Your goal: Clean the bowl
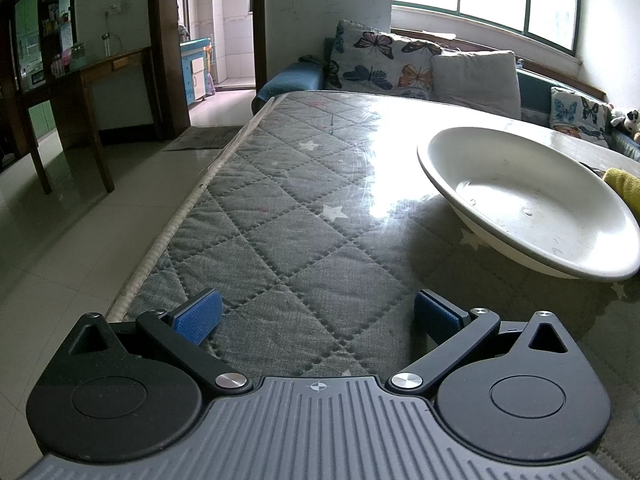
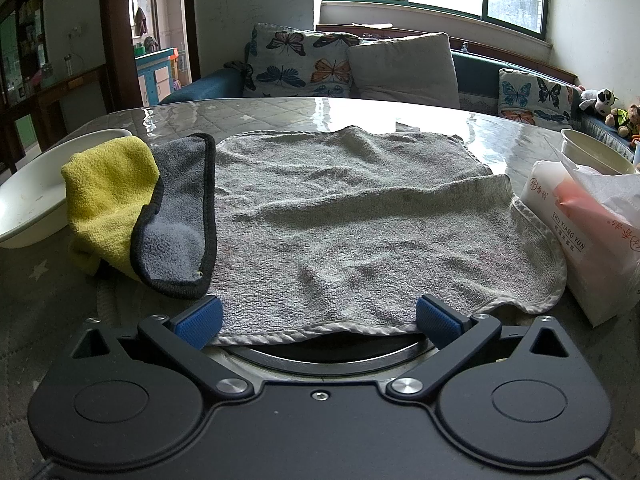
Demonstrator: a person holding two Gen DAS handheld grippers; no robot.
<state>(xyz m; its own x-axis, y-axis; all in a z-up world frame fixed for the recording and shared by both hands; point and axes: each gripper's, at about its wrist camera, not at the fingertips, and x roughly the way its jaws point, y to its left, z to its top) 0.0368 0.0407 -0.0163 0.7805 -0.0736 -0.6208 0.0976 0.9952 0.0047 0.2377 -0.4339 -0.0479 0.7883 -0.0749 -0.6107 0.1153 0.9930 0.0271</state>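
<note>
The left gripper (image 1: 318, 318) hovers over the quilted table cover (image 1: 280, 216), its 2 blue-padded jaws spread wide on nothing; ahead and to its right the white bowl (image 1: 528, 200) sits tilted on the cover, water drops inside; a yellow-and-grey cloth (image 2: 132, 208) lies just beside the bowl, overlapping the left edge of a grey towel (image 2: 352, 220) spread flat; the right gripper (image 2: 318, 318) stands with jaws apart at the towel's near hem, perhaps touching it; a tissue pack (image 2: 588, 232) lies right of the towel.
</note>
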